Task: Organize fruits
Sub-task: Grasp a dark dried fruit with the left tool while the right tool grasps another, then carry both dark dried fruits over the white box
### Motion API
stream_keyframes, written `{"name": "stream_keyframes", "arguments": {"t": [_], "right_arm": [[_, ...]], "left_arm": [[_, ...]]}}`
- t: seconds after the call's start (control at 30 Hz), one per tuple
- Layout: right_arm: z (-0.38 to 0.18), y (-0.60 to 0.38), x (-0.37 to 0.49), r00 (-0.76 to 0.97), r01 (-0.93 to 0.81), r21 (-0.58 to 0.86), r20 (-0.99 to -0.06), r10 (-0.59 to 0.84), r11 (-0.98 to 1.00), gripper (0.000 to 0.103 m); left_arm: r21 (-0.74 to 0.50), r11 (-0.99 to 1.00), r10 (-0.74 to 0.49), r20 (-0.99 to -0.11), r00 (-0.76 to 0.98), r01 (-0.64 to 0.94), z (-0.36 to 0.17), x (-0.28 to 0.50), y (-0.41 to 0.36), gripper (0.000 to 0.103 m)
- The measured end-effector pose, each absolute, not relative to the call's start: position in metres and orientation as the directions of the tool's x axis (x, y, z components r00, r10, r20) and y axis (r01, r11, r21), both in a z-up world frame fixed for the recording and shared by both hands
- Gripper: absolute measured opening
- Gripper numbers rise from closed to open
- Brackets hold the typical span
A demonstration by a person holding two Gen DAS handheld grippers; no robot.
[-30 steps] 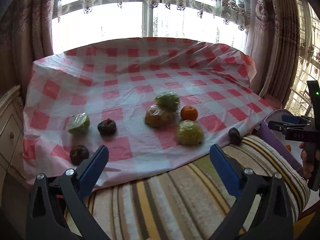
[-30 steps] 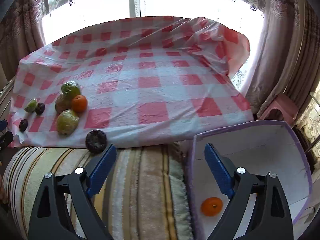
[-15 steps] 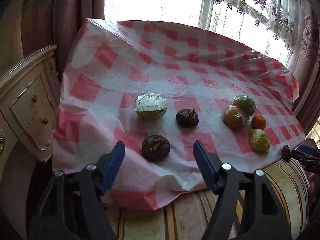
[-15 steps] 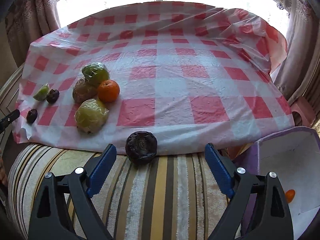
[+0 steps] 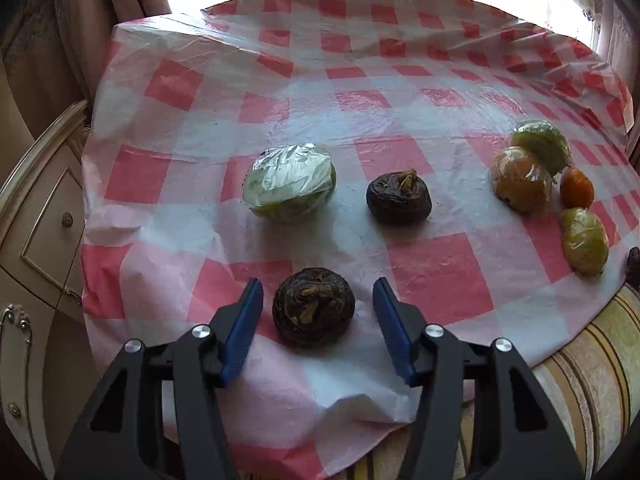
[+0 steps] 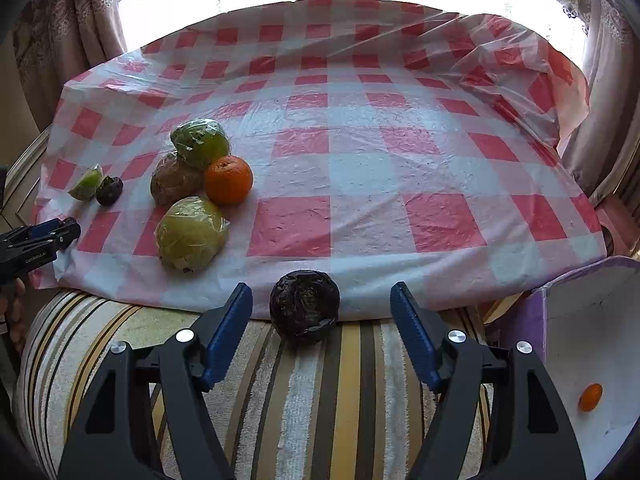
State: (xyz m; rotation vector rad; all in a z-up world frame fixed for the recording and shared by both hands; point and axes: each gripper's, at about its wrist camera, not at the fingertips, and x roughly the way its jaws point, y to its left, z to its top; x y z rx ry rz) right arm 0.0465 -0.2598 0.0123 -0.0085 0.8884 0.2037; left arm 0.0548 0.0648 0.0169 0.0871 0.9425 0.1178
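Observation:
In the left wrist view my left gripper [image 5: 317, 286] is open, its blue pads on either side of a dark wrinkled fruit [image 5: 313, 306] on the red-checked cloth [image 5: 436, 268], not touching it. A second dark fruit [image 5: 399, 199] and a wrapped green half fruit [image 5: 290, 182] lie beyond. In the right wrist view my right gripper [image 6: 321, 290] is open around another dark fruit [image 6: 304, 303] at the cloth's front edge on the striped cushion [image 6: 320, 400]. Wrapped fruits [image 6: 191, 227] and an orange [image 6: 228, 179] sit at left.
A purple-rimmed white box [image 6: 592, 344] at the right holds a small orange [image 6: 591, 397]. A cream cabinet [image 5: 36, 216] stands left of the table. Curtains and a bright window stand behind. The left gripper also shows in the right wrist view [image 6: 60, 230].
Both grippers moved forward and down. The left one swung left and now straddles the near dark fruit. The right one swung left from the box and now straddles the dark fruit at the cloth edge.

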Motion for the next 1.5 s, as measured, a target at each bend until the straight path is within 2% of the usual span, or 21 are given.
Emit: {"name": "stream_keyframes", "arguments": {"t": [0.07, 0.2, 0.3, 0.67, 1.1, 1.5], "right_arm": [[0.009, -0.259, 0.048, 0.597, -0.185, 0.082, -0.782, 0.178, 0.979, 0.063], [0.003, -0.259, 0.051, 0.573, -0.198, 0.108, -0.794, 0.205, 0.974, 0.041], [0.003, -0.256, 0.049, 0.574, -0.207, 0.098, -0.794, 0.202, 0.973, 0.036], [0.005, -0.256, 0.045, 0.603, -0.195, 0.067, -0.779, 0.174, 0.978, 0.036], [0.006, -0.256, 0.041, 0.622, -0.188, 0.052, -0.766, 0.161, 0.981, 0.036], [0.016, -0.267, 0.031, 0.639, -0.179, 0.086, -0.748, 0.183, 0.98, 0.036]], "left_arm": [[0.101, 0.994, 0.109, -0.807, 0.58, -0.046, 0.017, 0.055, 0.065, 0.041], [0.075, 0.997, 0.069, -0.812, 0.579, -0.012, 0.017, 0.051, 0.058, 0.04], [0.058, 0.998, 0.038, -0.805, 0.592, 0.016, 0.022, 0.046, 0.047, 0.04], [-0.077, 0.994, -0.105, -0.772, 0.627, 0.072, 0.038, 0.037, -0.015, 0.04], [-0.051, 0.996, -0.082, -0.767, 0.636, 0.067, 0.024, 0.034, -0.032, 0.04], [0.01, 0.99, -0.088, -0.743, 0.663, 0.143, 0.033, 0.024, -0.06, 0.04]]}}
